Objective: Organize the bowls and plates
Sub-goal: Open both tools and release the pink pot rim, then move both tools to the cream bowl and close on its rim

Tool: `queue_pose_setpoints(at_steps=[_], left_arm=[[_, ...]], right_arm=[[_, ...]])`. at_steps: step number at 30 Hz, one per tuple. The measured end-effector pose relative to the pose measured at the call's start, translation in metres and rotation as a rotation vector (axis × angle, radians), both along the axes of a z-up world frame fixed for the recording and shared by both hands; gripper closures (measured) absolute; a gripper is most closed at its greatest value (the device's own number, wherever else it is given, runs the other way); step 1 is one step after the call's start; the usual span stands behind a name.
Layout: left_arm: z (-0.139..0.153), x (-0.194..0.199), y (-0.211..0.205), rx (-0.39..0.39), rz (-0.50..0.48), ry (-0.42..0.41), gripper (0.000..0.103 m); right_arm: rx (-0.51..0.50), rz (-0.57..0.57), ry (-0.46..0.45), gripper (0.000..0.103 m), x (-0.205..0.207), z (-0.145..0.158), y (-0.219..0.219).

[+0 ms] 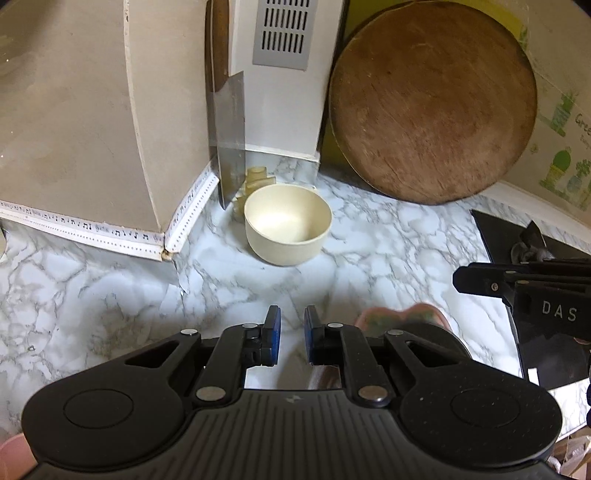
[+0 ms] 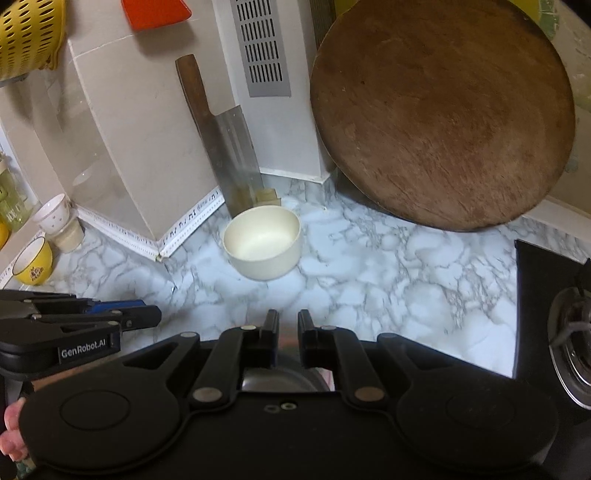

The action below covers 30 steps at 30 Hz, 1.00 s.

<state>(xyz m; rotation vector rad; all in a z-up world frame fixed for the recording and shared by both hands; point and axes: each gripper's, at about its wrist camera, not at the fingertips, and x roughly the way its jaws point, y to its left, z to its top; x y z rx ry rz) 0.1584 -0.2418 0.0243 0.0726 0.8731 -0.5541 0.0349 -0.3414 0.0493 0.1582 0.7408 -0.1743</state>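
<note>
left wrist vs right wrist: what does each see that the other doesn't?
Left wrist only: a pink-rimmed dish low beside its fingers, and the green illustrated wall sheet.
Right wrist only: yellow basket, orange item, white cup and yellow cup at left, stove burner at right.
Both: cream bowl, cleaver, round wooden board, marble counter.

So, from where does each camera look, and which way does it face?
Left wrist: on the left gripper, facing down at the cream bowl; the right gripper shows at right.
Right wrist: on the right gripper, facing the same bowl; the left gripper and a hand show at left.
Shared: bowl, cleaver, round board.
</note>
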Motion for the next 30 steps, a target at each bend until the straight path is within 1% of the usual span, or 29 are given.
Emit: queue_pose_setpoints(at_steps=[3, 5, 6, 7, 8, 9, 11, 15, 21, 22, 24, 25, 26, 27, 28, 30], left_arm=[[0.000, 0.009, -0.001, -0.010, 0.019, -0.003, 0.090], [0.000, 0.015, -0.002, -0.018, 0.030, -0.004, 0.087], [0.000, 0.018, -0.003, -0.022, 0.035, -0.004, 0.077], [0.000, 0.022, -0.003, -0.029, 0.042, -0.007, 0.061], [0.000, 0.024, -0.003, -0.035, 0.044, -0.013, 0.051], [0.000, 0.026, -0.003, -0.038, 0.049, -0.027, 0.038], [0.000, 0.029, -0.006, -0.028, 0.054, -0.047, 0.036], [-0.006, 0.043, -0.011, -0.025, 0.058, -0.034, 0.033], [-0.018, 0.064, -0.016, -0.015, 0.079, -0.017, 0.032], [-0.019, 0.067, -0.017, -0.018, 0.081, -0.018, 0.029], [-0.022, 0.072, -0.018, -0.023, 0.088, -0.019, 0.025], [-0.024, 0.075, -0.019, -0.027, 0.091, -0.016, 0.025], [-0.026, 0.077, -0.020, -0.024, 0.090, -0.012, 0.025], [-0.028, 0.080, -0.022, -0.018, 0.091, -0.009, 0.025], [-0.029, 0.083, -0.024, -0.014, 0.093, -0.008, 0.025], [-0.033, 0.089, -0.026, -0.008, 0.093, -0.004, 0.025]], right_arm=[[-0.008, 0.013, -0.017, 0.093, 0.012, 0.001, -0.002], [-0.010, 0.014, -0.021, 0.093, 0.020, 0.000, -0.004], [-0.005, 0.014, -0.022, 0.093, 0.025, 0.000, -0.006], [0.000, 0.014, -0.022, 0.093, 0.029, -0.001, -0.008], [0.003, 0.016, -0.023, 0.092, 0.034, -0.001, -0.010], [0.005, 0.020, -0.025, 0.092, 0.037, -0.002, -0.011], [0.004, 0.028, -0.023, 0.092, 0.045, -0.003, -0.014], [0.009, 0.044, -0.024, 0.092, 0.060, -0.007, -0.018], [0.031, 0.080, -0.047, 0.090, 0.083, -0.013, -0.029], [0.040, 0.086, -0.046, 0.089, 0.086, -0.014, -0.031], [0.053, 0.097, -0.050, 0.077, 0.093, -0.017, -0.035], [0.050, 0.105, -0.048, 0.040, 0.096, -0.019, -0.036], [0.043, 0.109, -0.037, 0.006, 0.101, -0.021, -0.036], [0.045, 0.110, -0.043, 0.008, 0.104, -0.022, -0.037], [0.048, 0.117, -0.047, 0.003, 0.109, -0.024, -0.038], [0.042, 0.112, -0.046, 0.004, 0.118, -0.026, -0.038]])
